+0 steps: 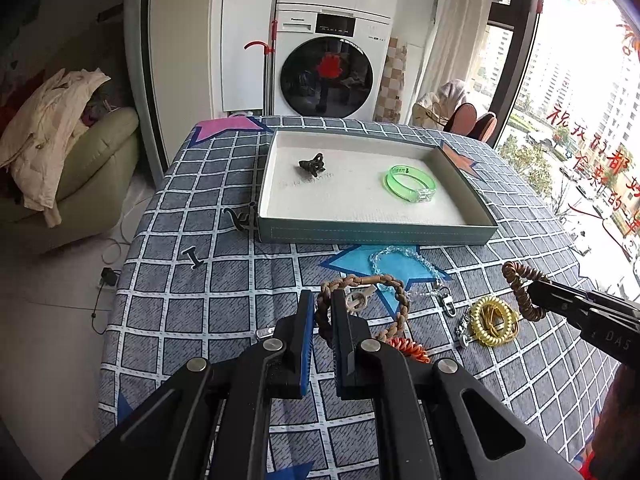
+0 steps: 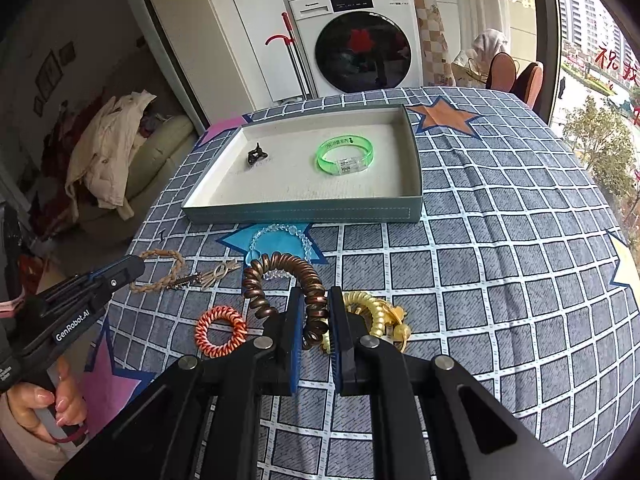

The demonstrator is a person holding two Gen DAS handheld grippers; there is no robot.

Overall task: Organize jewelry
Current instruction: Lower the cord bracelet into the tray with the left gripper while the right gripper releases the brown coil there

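Brown coil [image 2: 280,284] sits clamped in the right gripper [image 2: 314,320] at lower centre, lifted above the yellow coil [image 2: 368,312]. Left gripper [image 1: 322,312] pinches the braided bracelet [image 1: 384,292]. Farther up, the tray [image 1: 376,232] holds a green bangle [image 1: 410,182] and dark clip [image 1: 312,165].

The bench [image 2: 500,240] wears a grey checked cloth with coloured stars. On it lie a shallow grey-green tray [image 2: 304,213], a clear bead bracelet [image 2: 280,236] just before it, a braided cord bracelet [image 2: 168,270], an orange coil hair tie [image 2: 220,332] and a yellow coil tie [image 1: 493,320].
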